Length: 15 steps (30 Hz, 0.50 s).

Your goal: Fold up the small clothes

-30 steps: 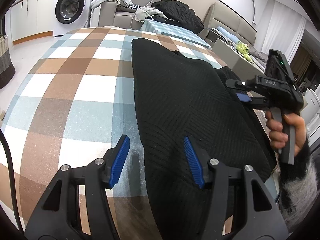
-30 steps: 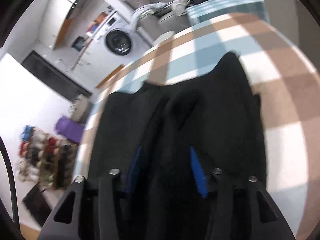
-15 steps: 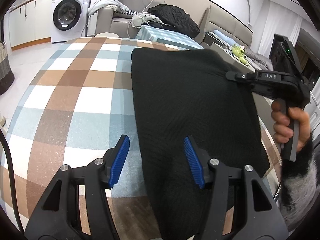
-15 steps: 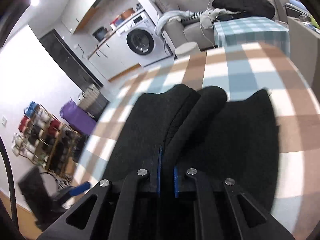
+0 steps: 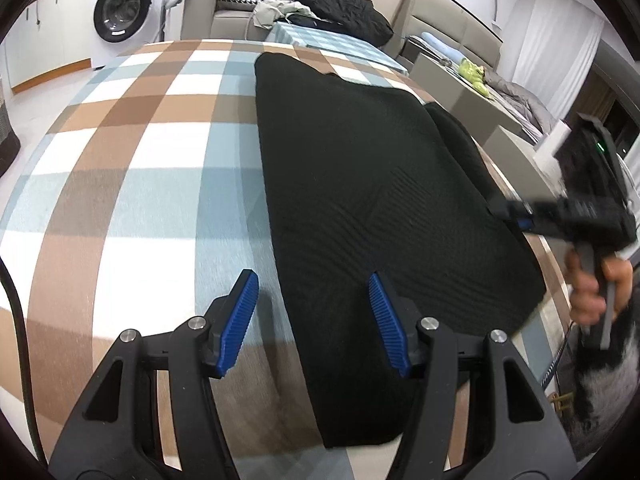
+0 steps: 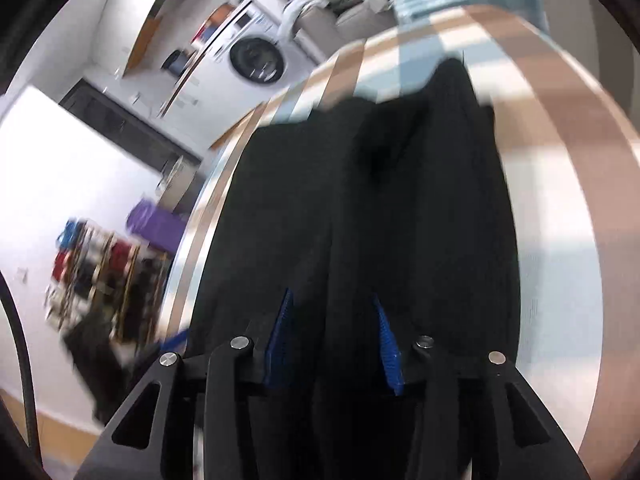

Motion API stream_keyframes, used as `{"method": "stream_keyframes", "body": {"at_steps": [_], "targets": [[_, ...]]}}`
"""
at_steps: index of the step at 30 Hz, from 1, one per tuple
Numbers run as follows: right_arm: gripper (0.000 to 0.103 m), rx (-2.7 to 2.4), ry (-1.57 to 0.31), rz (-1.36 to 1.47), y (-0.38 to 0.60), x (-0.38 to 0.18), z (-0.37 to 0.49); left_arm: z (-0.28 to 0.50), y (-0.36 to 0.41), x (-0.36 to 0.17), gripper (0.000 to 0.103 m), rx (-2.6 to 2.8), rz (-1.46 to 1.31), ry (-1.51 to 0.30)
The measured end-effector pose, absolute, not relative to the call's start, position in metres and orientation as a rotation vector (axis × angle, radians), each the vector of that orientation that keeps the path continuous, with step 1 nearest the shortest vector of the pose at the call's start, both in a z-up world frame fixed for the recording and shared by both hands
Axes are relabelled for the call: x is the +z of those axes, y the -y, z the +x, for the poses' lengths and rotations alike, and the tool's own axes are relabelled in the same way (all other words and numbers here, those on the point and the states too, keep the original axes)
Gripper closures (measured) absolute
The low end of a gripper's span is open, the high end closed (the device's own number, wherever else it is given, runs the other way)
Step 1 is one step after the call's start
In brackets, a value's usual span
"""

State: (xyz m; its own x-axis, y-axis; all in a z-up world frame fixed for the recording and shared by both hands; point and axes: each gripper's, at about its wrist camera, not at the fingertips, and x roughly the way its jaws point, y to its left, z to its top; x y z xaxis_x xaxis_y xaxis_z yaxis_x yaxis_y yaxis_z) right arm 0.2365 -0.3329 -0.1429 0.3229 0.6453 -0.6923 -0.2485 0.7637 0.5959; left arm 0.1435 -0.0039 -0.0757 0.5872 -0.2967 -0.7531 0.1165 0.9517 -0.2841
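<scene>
The black knit garment (image 5: 360, 184) lies flat on the plaid-covered counter (image 5: 132, 168), its long left edge running straight and its near hem close to the counter's front; a narrower dark strip, probably a sleeve or folded flap, shows along its right side.

The left hand-held gripper (image 5: 312, 320) hangs over the near left edge of the garment with its jaws about half apart and nothing pinched; one blue pad (image 5: 240, 316) sits over bare plaid, the other over the knit.

The right hand-held gripper (image 6: 332, 340) is at the garment's right edge; its jaws are opening, and in its own blurred view a ridge of black fabric stands between the pads, though the pads appear clear of it, so I judge the cloth just let go rather than gripped.

The step in hand looks like laying a side fold. To do it well: let the right side settle flat before drawing away, so the fabric does not drag; then bring the left jaws down astride the near edge, pinch only the top layer close to the corner, and carry it over level so the fold line stays parallel to the long edge.
</scene>
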Motion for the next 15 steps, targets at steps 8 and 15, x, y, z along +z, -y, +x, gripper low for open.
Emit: {"method": "stream_keyframes", "body": {"at_steps": [8, 15], "targets": [[0.091, 0.593, -1.035, 0.325, 0.33, -0.139, 0.192, 0.128, 0.018, -0.076, 0.048, -0.284, -0.161, -0.919], [0.099, 0.535, -1.057, 0.313, 0.339, -0.13, 0.172, 0.128, 0.015, -0.074, 0.048, -0.273, -0.177, -0.912]]}}
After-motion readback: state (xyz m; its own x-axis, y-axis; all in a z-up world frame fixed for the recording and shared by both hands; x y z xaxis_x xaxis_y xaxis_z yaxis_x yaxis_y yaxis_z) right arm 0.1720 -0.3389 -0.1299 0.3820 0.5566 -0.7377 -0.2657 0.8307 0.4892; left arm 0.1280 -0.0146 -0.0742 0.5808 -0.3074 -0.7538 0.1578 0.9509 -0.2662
